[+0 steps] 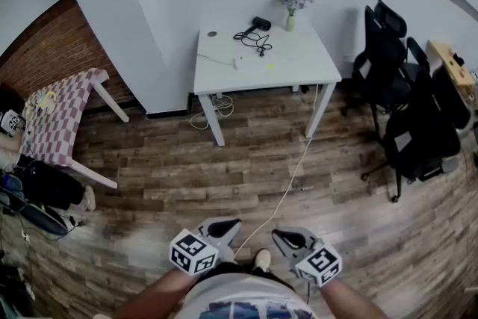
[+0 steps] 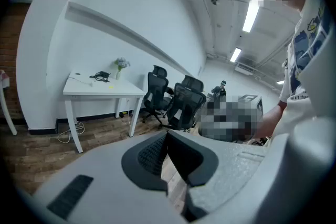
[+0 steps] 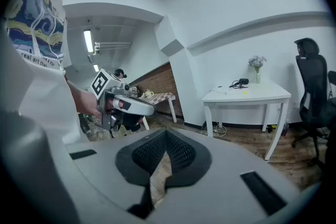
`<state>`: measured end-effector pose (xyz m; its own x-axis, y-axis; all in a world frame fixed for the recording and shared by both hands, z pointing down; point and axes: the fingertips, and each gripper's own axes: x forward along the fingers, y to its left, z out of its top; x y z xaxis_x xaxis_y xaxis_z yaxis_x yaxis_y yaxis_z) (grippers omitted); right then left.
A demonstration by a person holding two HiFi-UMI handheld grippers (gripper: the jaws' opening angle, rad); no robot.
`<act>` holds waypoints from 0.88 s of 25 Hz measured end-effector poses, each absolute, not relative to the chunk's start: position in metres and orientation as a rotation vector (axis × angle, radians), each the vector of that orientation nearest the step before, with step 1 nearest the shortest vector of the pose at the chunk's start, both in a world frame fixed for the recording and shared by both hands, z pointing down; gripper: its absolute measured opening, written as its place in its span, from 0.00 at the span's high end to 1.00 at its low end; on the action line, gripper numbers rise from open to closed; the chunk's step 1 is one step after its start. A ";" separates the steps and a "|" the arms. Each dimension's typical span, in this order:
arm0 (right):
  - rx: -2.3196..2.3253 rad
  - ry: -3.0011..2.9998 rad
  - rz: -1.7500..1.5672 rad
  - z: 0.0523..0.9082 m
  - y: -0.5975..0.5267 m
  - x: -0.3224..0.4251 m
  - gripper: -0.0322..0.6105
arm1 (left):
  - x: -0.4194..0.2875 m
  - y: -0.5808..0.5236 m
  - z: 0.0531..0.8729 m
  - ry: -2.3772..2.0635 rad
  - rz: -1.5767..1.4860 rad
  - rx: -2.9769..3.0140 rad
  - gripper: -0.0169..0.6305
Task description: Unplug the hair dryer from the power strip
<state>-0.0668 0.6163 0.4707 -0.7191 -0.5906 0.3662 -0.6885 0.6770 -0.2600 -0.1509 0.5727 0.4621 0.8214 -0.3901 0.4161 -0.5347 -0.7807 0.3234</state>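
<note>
Left gripper (image 1: pixel 233 224) and right gripper (image 1: pixel 278 234) are pressed together, empty; one hair dryer (image 1: pixel 261 23) on one table (image 1: pixel 302 60).

my grey left gripper (image 1: pixel 226 226) and right gripper (image 1: pixel 284 237) carry black-and-white marker cubes (image 1: pixel 193 252); i wear a white t-shirt (image 1: pixel 224 290), blue-and-yellow print.

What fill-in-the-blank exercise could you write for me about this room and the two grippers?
1. The hair dryer lies on the ____ table.
2. In the head view, the vase stands to the ____ of the hair dryer.
3. The office chairs are ____.
4. The left gripper and the right gripper hold ____.
Missing words: white; right; black; nothing.
</note>
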 end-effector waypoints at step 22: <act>1.037 -2.670 0.529 0.487 0.579 -0.050 0.95 | -0.140 0.541 0.465 -0.732 0.431 2.579 0.97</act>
<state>-0.0503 0.5794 0.4874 -0.7235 -0.6032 0.3357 -0.6856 0.6846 -0.2476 -0.1401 0.5413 0.4646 0.8130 -0.4237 0.3995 -0.5550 -0.7715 0.3112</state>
